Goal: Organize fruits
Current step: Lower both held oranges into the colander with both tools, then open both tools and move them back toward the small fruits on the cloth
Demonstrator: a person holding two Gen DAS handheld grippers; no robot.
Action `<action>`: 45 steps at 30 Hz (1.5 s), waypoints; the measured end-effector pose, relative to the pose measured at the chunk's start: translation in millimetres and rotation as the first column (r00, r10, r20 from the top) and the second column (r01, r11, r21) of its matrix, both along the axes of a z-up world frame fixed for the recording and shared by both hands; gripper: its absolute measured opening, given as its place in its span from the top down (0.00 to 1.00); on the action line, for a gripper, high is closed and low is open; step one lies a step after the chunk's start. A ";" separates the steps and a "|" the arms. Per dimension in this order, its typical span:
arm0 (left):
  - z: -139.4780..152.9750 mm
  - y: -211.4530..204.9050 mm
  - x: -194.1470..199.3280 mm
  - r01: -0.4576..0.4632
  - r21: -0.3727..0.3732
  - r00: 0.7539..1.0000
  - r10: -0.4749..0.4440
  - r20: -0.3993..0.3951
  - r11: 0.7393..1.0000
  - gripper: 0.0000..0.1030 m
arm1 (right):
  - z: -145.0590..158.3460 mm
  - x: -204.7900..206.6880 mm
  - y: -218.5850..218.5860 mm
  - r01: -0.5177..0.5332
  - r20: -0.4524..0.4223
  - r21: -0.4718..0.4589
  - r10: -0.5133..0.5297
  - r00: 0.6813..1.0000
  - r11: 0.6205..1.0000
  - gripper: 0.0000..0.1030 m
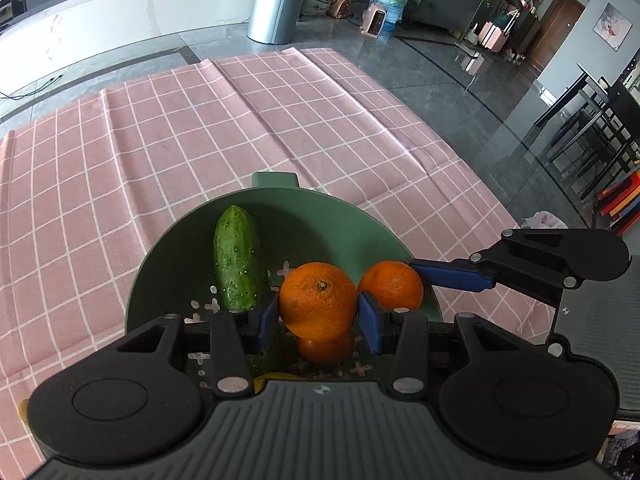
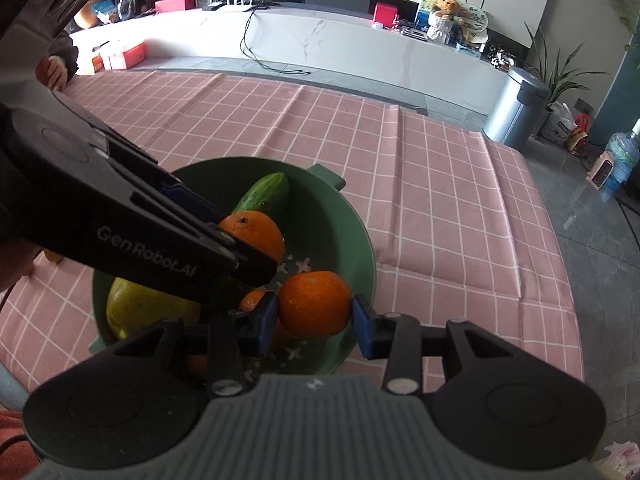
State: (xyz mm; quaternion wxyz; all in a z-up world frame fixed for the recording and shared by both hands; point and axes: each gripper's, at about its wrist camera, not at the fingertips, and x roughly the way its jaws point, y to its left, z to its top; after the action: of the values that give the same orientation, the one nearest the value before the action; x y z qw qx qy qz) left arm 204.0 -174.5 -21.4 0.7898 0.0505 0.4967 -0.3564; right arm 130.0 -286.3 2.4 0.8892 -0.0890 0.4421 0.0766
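Progress unclear: green colander (image 1: 360, 216) holds cucumber (image 1: 236, 258) and yellow fruit (image 2: 148, 308); left gripper (image 1: 318, 314) and right gripper (image 2: 314, 314) each clamp an orange above it.

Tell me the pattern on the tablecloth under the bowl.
The tablecloth is pink with a white grid check, clearest in the left wrist view, beyond the green bowl.
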 end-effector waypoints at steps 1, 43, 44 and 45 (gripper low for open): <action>-1.8 -1.5 2.4 0.002 0.000 1.000 -0.002 -0.008 1.000 0.53 | -1.9 2.6 -0.2 -0.011 -0.007 -0.004 0.011 1.000 1.000 0.64; 34.8 -6.3 -23.5 0.037 0.073 0.999 -0.038 0.008 0.997 0.33 | 20.3 0.5 16.5 -0.054 -0.072 -0.025 0.052 0.996 0.998 0.32; 39.0 -3.5 -27.7 0.040 0.074 0.999 -0.041 0.021 0.997 0.33 | 22.9 -3.4 16.8 -0.037 -0.061 -0.012 0.036 0.997 0.999 0.31; 43.6 -0.5 -32.1 0.043 0.077 0.998 -0.045 0.033 0.996 0.33 | 24.9 -6.9 17.8 -0.019 -0.053 -0.005 0.018 0.998 1.000 0.29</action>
State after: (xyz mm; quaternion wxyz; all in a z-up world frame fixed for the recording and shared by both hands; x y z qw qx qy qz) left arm 171.9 -175.0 22.1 0.7878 0.0977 0.4949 -0.3535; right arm 123.0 -268.5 27.3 0.8762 -0.0932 0.4649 0.0860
